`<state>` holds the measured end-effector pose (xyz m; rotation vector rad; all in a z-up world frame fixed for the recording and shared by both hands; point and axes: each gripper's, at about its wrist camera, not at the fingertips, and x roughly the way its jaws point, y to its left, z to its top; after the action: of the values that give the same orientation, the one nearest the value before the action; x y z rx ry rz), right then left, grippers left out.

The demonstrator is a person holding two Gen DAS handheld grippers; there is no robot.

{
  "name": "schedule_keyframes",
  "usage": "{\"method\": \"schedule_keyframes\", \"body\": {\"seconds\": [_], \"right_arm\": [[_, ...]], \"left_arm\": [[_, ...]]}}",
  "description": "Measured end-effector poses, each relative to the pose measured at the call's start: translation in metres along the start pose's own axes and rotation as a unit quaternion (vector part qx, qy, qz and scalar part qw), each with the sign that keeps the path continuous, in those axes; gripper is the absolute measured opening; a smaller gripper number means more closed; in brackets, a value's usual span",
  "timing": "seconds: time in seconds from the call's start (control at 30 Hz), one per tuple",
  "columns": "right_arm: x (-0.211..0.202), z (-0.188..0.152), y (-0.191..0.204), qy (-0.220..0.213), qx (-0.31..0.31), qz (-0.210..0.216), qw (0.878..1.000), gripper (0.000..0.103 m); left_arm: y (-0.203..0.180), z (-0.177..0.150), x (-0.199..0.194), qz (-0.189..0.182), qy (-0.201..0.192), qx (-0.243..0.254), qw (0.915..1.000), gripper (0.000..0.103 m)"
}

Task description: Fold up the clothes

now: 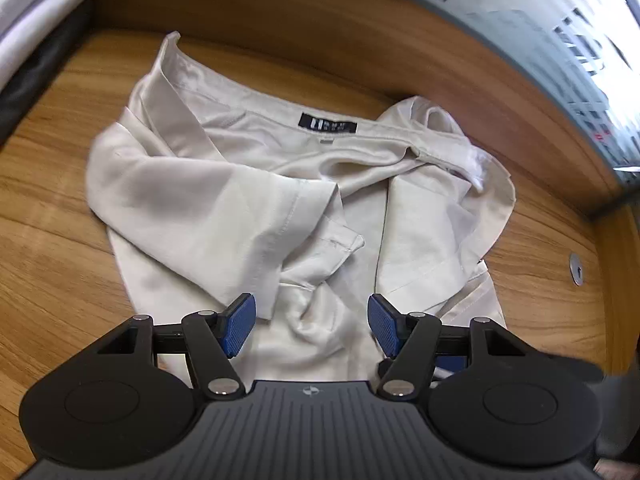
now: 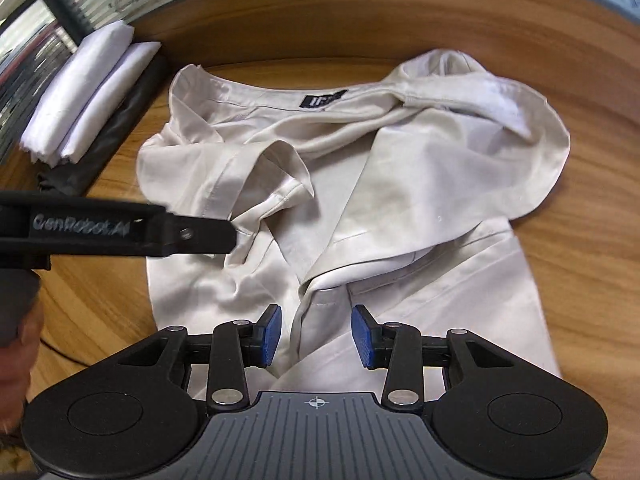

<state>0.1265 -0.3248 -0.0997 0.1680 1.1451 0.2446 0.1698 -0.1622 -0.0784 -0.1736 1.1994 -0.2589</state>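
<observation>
The left gripper (image 1: 311,322) and right gripper (image 2: 316,334) are hovering spread, pinching nothing, over the crumpled beige satin shirt (image 1: 280,200) lying just beyond them on the wooden worktop (image 1: 52,240); grabbing one slippery layer risks bunching.

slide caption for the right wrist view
Open right hand-held gripper above a crumpled beige satin shirt on a wooden table.

Shirt (image 2: 352,184) on table (image 2: 580,280); folded cloths (image 2: 88,92) stacked far left.
</observation>
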Motion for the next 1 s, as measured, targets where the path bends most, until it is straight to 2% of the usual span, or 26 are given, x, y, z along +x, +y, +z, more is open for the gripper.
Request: {"method": "schedule_keyframes", "body": {"seconds": [0.17, 0.27, 0.33, 0.4, 0.43, 0.5, 0.53, 0.57, 0.77, 1.0], "right_arm": [[0.015, -0.002, 0.005, -0.008, -0.002, -0.029, 1.000, 0.042], [0.021, -0.002, 0.009, -0.019, -0.015, -0.044, 0.999, 0.041], [0.023, 0.000, 0.014, -0.022, -0.034, -0.054, 0.998, 0.036], [0.025, 0.000, 0.019, -0.023, -0.057, -0.068, 0.996, 0.023], [0.025, 0.000, 0.020, -0.023, -0.066, -0.075, 0.995, 0.019], [0.025, 0.000, 0.018, -0.024, -0.071, -0.083, 0.994, 0.007], [0.024, -0.001, 0.015, -0.026, -0.068, -0.081, 0.994, 0.007], [0.023, -0.001, 0.012, -0.028, -0.064, -0.081, 0.994, 0.007], [-0.008, -0.004, -0.027, -0.041, -0.029, -0.106, 0.993, 0.006], [-0.082, -0.026, -0.112, -0.053, 0.049, -0.169, 0.983, 0.006]], "left_arm": [[-0.012, 0.000, 0.021, 0.049, 0.010, 0.006, 0.9987, 0.068], [-0.013, -0.003, 0.034, 0.067, 0.025, -0.002, 0.9974, 0.064], [-0.014, -0.005, 0.036, 0.074, 0.017, -0.005, 0.9971, 0.063], [-0.019, -0.007, 0.036, 0.086, 0.012, 0.012, 0.9962, 0.060], [-0.021, -0.007, 0.037, 0.091, 0.009, 0.020, 0.9956, 0.053], [-0.022, -0.010, 0.035, 0.099, 0.002, 0.031, 0.9946, 0.023], [-0.022, -0.010, 0.035, 0.099, 0.002, 0.033, 0.9945, 0.011], [-0.018, -0.010, 0.033, 0.090, 0.006, 0.023, 0.9957, 0.008], [0.025, -0.013, -0.001, 0.072, 0.003, -0.007, 0.9974, 0.006], [0.101, -0.019, -0.064, 0.092, -0.004, -0.031, 0.9953, 0.005]]}}
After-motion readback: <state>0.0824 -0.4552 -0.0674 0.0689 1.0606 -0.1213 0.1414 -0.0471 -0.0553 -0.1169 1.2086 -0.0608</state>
